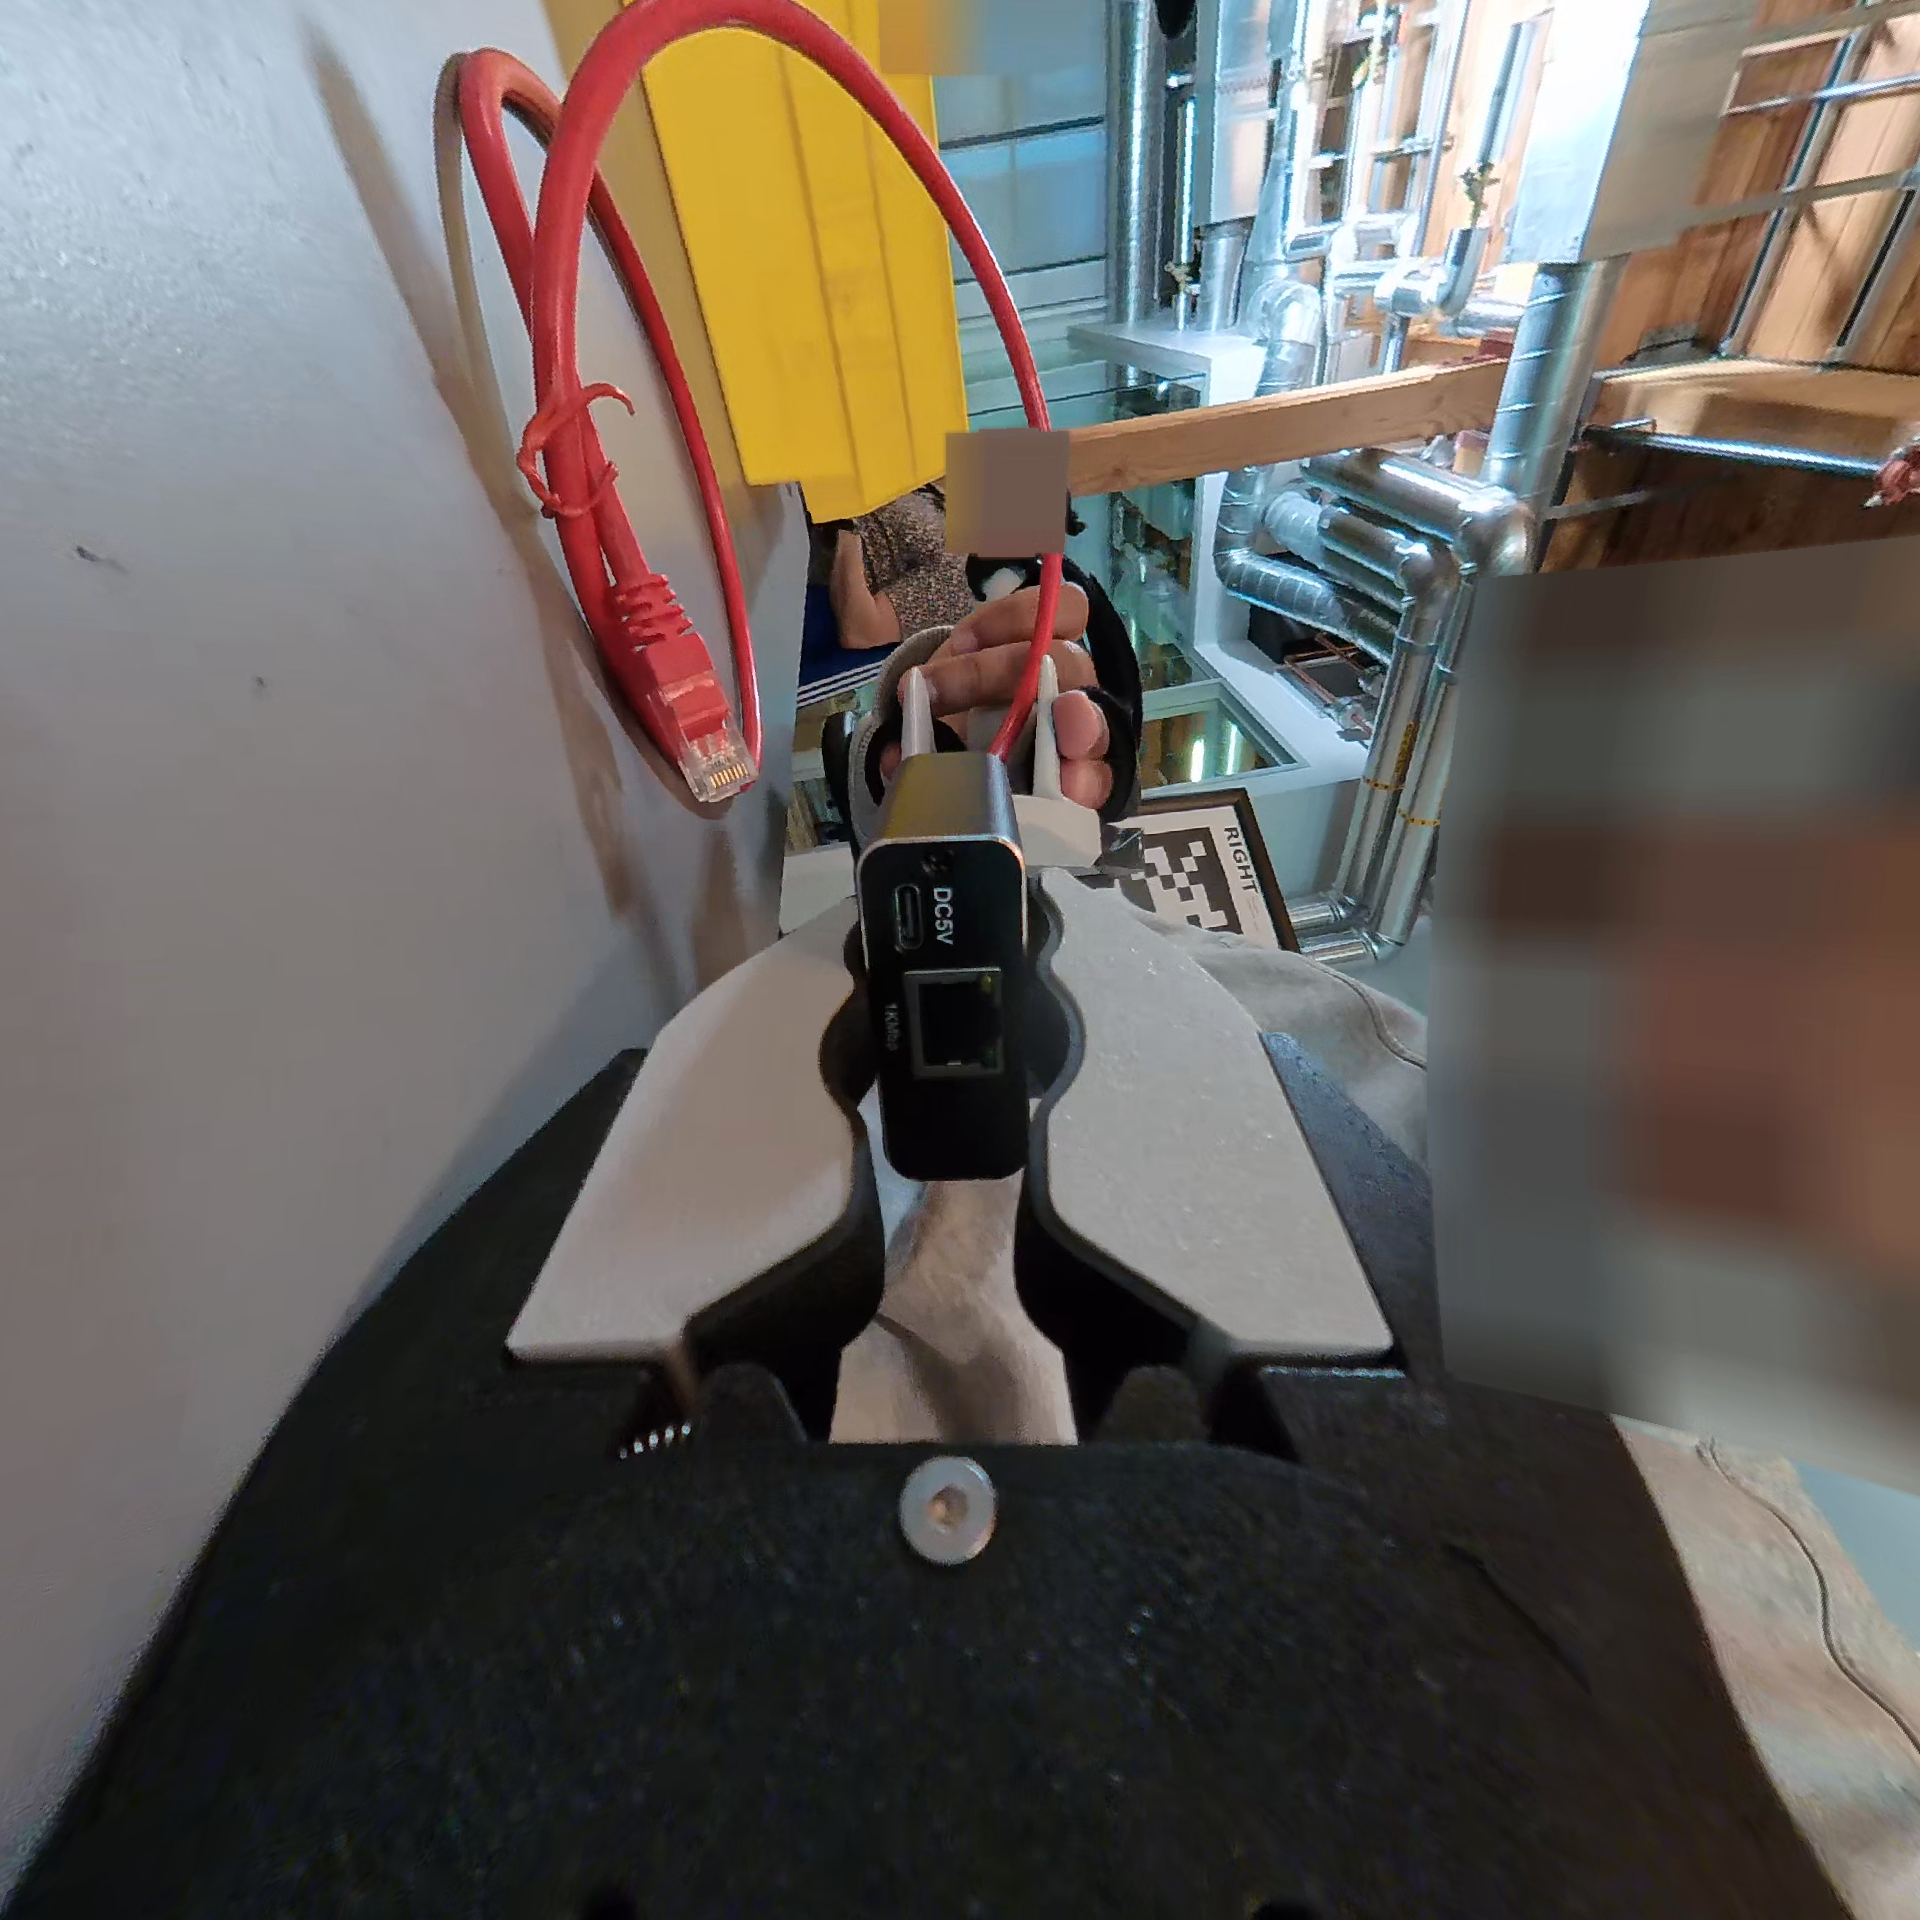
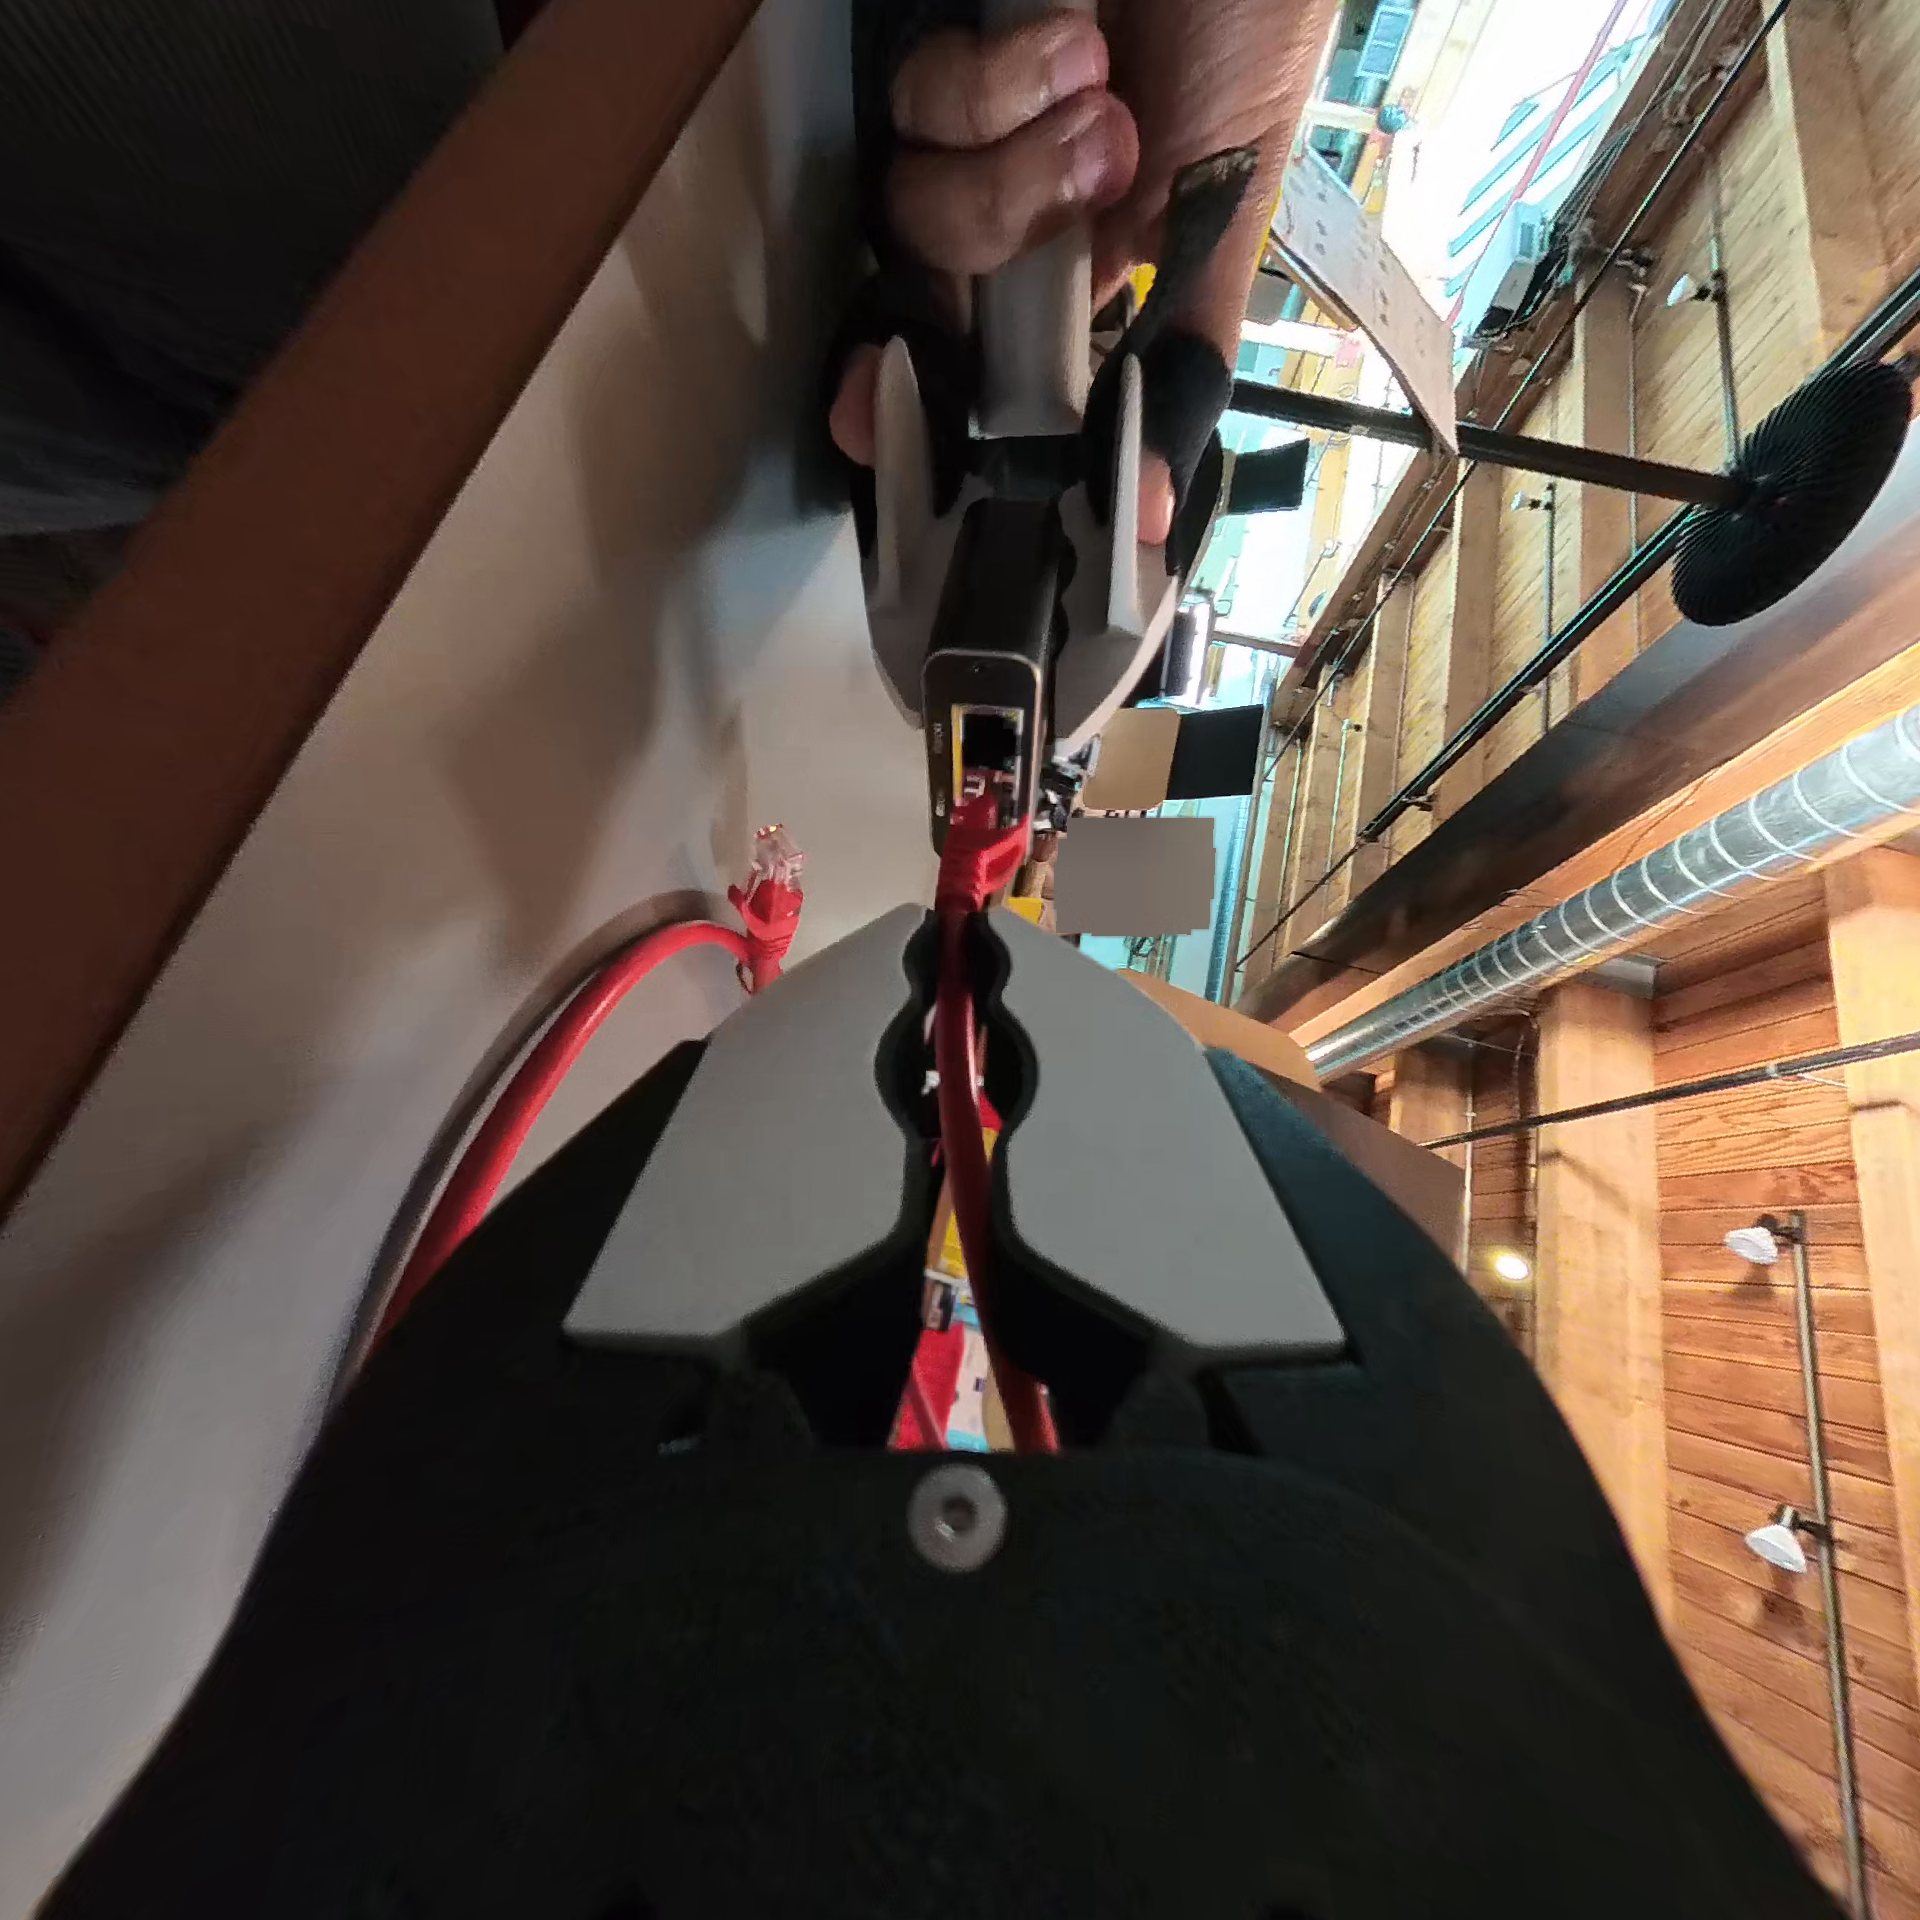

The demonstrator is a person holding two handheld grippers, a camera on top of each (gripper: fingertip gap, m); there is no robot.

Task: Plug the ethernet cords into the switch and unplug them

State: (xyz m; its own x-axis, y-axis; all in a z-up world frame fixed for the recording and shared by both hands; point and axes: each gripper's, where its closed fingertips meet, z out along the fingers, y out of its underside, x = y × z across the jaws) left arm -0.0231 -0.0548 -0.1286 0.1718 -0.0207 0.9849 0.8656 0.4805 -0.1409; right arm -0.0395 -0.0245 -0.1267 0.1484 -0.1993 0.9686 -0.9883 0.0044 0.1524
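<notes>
Left gripper is clamped narrow on the switch, a small dark metal box held lifted between the two grey fingers. The near end face of the switch shows in the left wrist view, with a small oval power socket above an empty ethernet port.

Right gripper is closed narrow on a red ethernet cord, pinching it just behind the plug boot. In the right wrist view the plug sits at the mouth of the lower port on the far end face of the switch; the port above it is empty. Whether the plug is fully seated cannot be told. The person's hand grips the handle of the left gripper beyond the switch.

In the left wrist view the right gripper shows far off behind the switch, the held cord rising from it in a wide red loop.

Second red ethernet cord lies on the white tabletop at left, bundled with a red twist tie. Its free plug with clear tip rests on the table, well apart from the switch. The same loose plug shows left of the right gripper's fingertips.

Yellow bin stands on the table beyond the cords. Silver ducting and timber beams fill the right background.
</notes>
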